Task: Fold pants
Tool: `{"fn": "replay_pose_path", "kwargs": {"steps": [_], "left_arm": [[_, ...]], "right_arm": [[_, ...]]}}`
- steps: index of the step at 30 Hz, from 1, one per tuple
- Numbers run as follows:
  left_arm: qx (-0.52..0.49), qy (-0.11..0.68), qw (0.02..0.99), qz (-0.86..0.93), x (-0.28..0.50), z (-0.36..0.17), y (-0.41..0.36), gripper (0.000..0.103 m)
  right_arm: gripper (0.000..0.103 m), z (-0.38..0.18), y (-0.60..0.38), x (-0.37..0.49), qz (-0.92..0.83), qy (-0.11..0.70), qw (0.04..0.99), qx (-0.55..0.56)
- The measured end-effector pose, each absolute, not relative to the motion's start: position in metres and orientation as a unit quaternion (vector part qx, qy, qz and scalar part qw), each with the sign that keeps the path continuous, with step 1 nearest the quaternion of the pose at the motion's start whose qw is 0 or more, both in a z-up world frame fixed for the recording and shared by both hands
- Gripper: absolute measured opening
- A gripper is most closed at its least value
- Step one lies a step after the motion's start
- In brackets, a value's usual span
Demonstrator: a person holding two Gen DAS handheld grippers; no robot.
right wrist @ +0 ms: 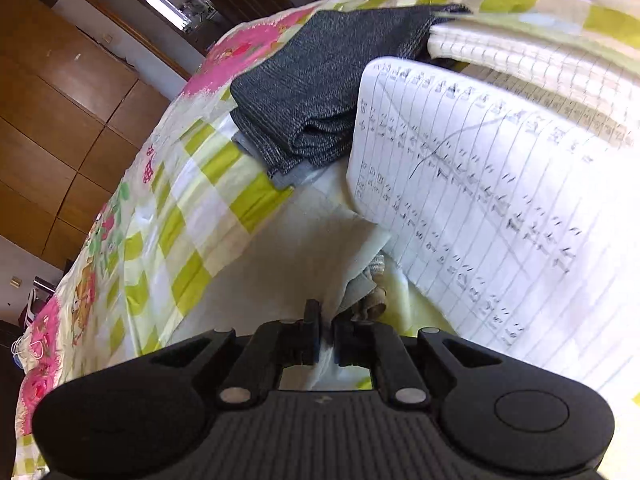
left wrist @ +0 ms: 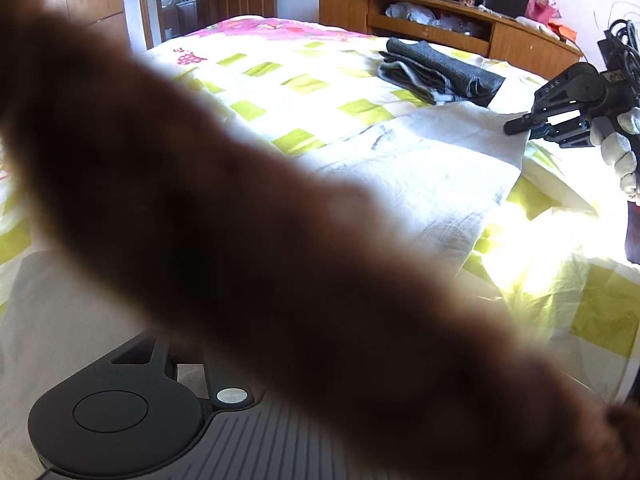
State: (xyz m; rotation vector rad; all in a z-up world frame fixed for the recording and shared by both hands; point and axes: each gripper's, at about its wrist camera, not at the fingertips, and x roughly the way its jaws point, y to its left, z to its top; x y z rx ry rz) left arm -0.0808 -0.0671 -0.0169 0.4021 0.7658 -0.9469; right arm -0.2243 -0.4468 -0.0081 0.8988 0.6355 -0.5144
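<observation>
The cream pants lie spread on the checked bedspread. My right gripper, held by a gloved hand, has its tips at the pants' far right edge. In the right wrist view its fingers stand nearly together, with a fold of the cream pants pinched between them. Of my left gripper only the black body shows at the bottom left. A blurred brown shape right against the lens hides its fingers.
A folded dark grey garment lies on the bed beyond the pants. A lined notebook page with handwriting stands close on the right. A wooden headboard shelf runs behind, with wardrobes on the far side.
</observation>
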Motion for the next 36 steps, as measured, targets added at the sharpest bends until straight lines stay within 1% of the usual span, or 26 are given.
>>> {"fn": "replay_pose_path", "kwargs": {"steps": [4,6,7,8,9,10,11,15,17,19,22,27,28,29,31,32,34,36], "left_arm": [[0.176,0.35,0.808,-0.44,-0.08,-0.011,-0.061,0.053],[0.176,0.346,0.81,-0.44,-0.08,-0.006,-0.057,0.053],[0.175,0.343,0.81,-0.442,-0.08,-0.004,-0.054,0.053],[0.174,0.342,0.81,-0.443,-0.08,-0.002,-0.051,0.053],[0.174,0.34,0.811,-0.442,-0.079,-0.001,-0.048,0.053],[0.174,0.338,0.813,-0.441,-0.078,-0.001,-0.045,0.053],[0.174,0.336,0.815,-0.439,-0.076,-0.001,-0.044,0.053],[0.163,0.33,0.823,-0.432,-0.066,-0.002,-0.047,0.053],[0.155,0.328,0.826,-0.432,-0.061,0.0,-0.047,0.053],[0.146,0.329,0.826,-0.433,-0.055,-0.001,-0.048,0.054],[0.139,0.335,0.823,-0.437,-0.047,-0.006,-0.051,0.054],[0.131,0.346,0.818,-0.441,-0.037,-0.015,-0.055,0.054],[0.131,0.347,0.817,-0.441,-0.035,-0.016,-0.056,0.054],[0.132,0.348,0.817,-0.44,-0.034,-0.017,-0.057,0.054],[0.131,0.349,0.817,-0.439,-0.033,-0.018,-0.058,0.054],[0.131,0.35,0.817,-0.439,-0.033,-0.019,-0.059,0.054],[0.134,0.351,0.817,-0.437,-0.034,-0.02,-0.06,0.054],[0.136,0.349,0.819,-0.434,-0.035,-0.019,-0.061,0.054]], "right_arm": [[0.028,0.028,-0.426,-0.228,-0.253,0.294,0.856,0.341],[0.043,0.042,-0.408,-0.22,-0.284,0.309,0.874,0.245],[0.054,0.046,-0.403,-0.22,-0.313,0.312,0.873,0.208],[0.055,0.047,-0.402,-0.221,-0.335,0.312,0.869,0.188],[0.054,0.049,-0.401,-0.222,-0.344,0.31,0.868,0.178],[0.048,0.053,-0.398,-0.222,-0.331,0.305,0.876,0.171],[0.047,0.06,-0.389,-0.22,-0.285,0.299,0.895,0.167],[0.047,0.053,-0.335,-0.148,-0.06,0.356,0.926,0.113],[0.047,0.039,-0.305,-0.106,0.025,0.387,0.921,0.043],[0.047,0.028,-0.289,-0.074,0.074,0.402,0.913,0.003],[0.047,0.01,-0.283,-0.037,0.137,0.435,0.889,-0.025],[0.047,-0.011,-0.281,-0.013,0.182,0.476,0.858,-0.062],[0.043,-0.013,-0.283,-0.01,0.181,0.484,0.854,-0.06],[0.034,-0.015,-0.285,-0.008,0.188,0.49,0.85,-0.055],[0.029,-0.015,-0.286,-0.006,0.194,0.494,0.846,-0.049],[0.024,-0.014,-0.285,-0.005,0.196,0.494,0.846,-0.051],[0.019,-0.012,-0.281,-0.006,0.191,0.489,0.849,-0.061],[0.018,-0.006,-0.278,-0.008,0.18,0.478,0.857,-0.072]]}}
